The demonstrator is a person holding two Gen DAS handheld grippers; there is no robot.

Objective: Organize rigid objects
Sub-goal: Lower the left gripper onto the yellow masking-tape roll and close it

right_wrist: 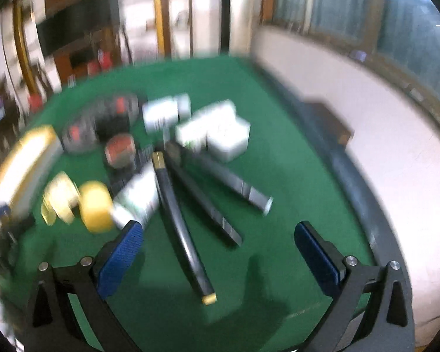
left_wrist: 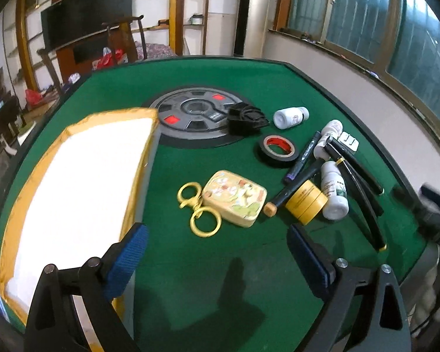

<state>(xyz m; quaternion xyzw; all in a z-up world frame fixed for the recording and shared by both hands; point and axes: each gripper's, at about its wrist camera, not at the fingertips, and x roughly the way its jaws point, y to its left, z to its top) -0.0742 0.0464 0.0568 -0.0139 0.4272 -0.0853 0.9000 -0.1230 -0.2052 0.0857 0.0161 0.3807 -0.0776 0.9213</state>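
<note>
Rigid items lie scattered on the green felt table (left_wrist: 249,264). Yellow scissors (left_wrist: 198,206) touch a cartoon-printed tin (left_wrist: 236,202). Further right are a black tape roll (left_wrist: 277,149), a yellow tape roll (left_wrist: 306,201), a marker (left_wrist: 303,158), white bottles (left_wrist: 334,190) and curved black tubes (left_wrist: 363,193). My left gripper (left_wrist: 217,231) hangs open above the felt just short of the scissors, holding nothing. In the blurred right wrist view my right gripper (right_wrist: 218,226) is open and empty above the black tubes (right_wrist: 184,234), with a white bottle (right_wrist: 140,193) and the yellow tape roll (right_wrist: 95,206) to its left.
A yellow-rimmed box with a white inside (left_wrist: 82,182) stands at the left. A grey spool (left_wrist: 190,114) and a black plastic part (left_wrist: 246,118) lie beyond the clutter. The table's raised dark rim (left_wrist: 337,88) runs along the right, close to a white wall.
</note>
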